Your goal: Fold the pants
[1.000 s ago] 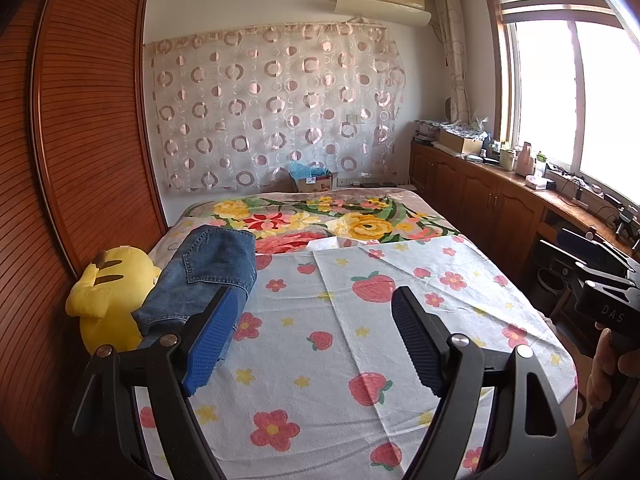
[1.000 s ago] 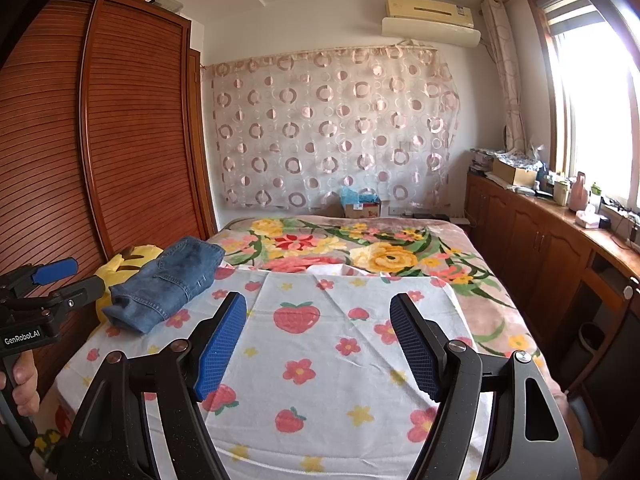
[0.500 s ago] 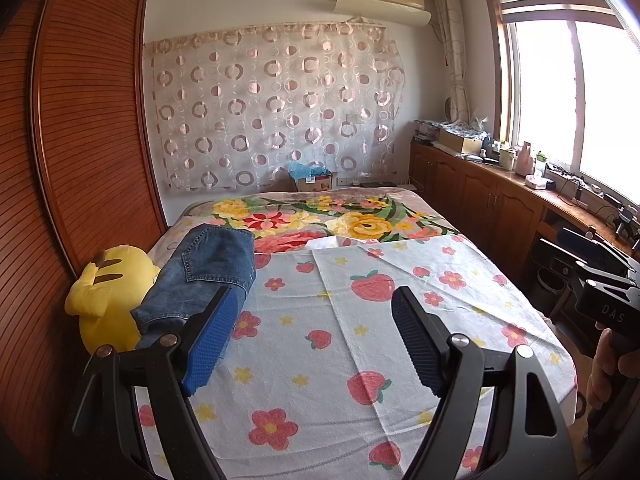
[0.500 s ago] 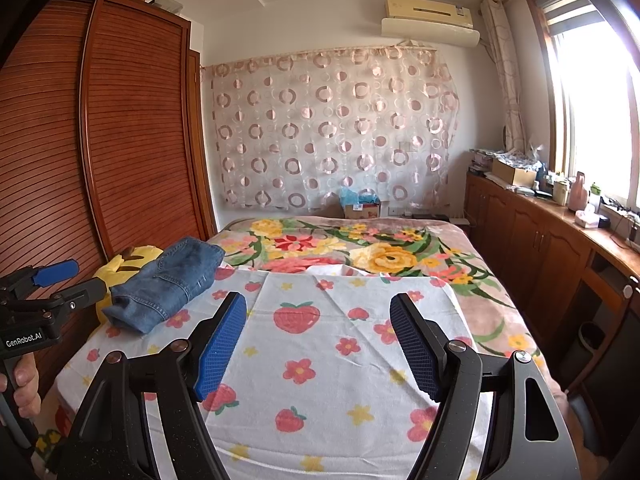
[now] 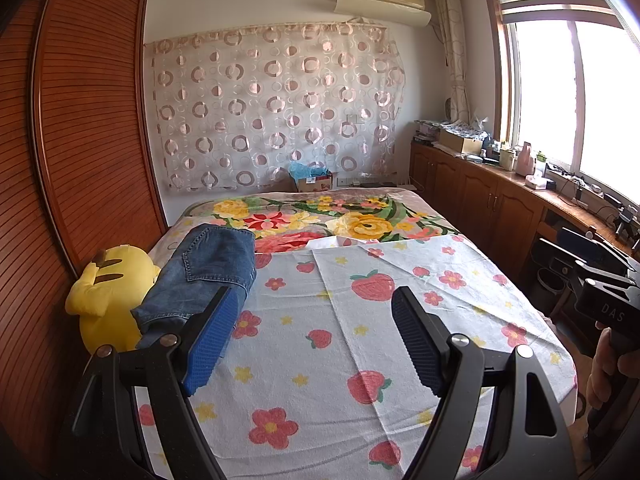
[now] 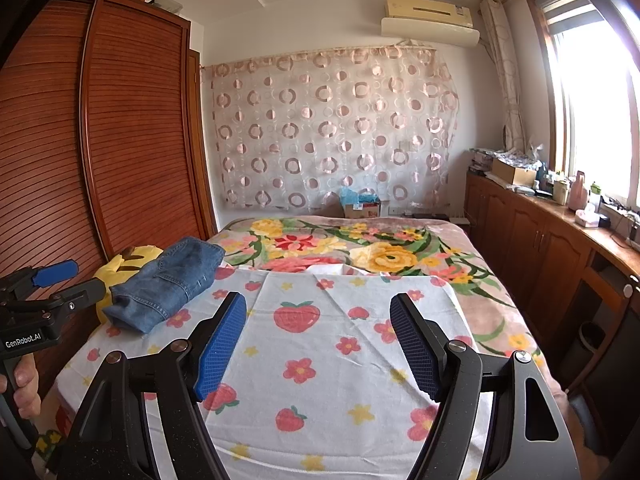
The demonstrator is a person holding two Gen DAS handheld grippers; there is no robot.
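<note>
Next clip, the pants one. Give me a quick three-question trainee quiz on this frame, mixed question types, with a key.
1. True or false: the left gripper is shut on the jeans.
2. What lies directly beside the jeans, toward the wardrobe? A) a pillow B) the yellow plush toy C) a box
3. Fill in: the right gripper is ____ and holds nothing.

Key: 1 false, its jaws stand apart and empty; 2 B; 3 open.

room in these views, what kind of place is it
A home bedroom, most likely: a bed takes up most of the floor, a wooden wardrobe lines one wall, and folded jeans lie beside a yellow plush toy. Both grippers are open over the bed.
</note>
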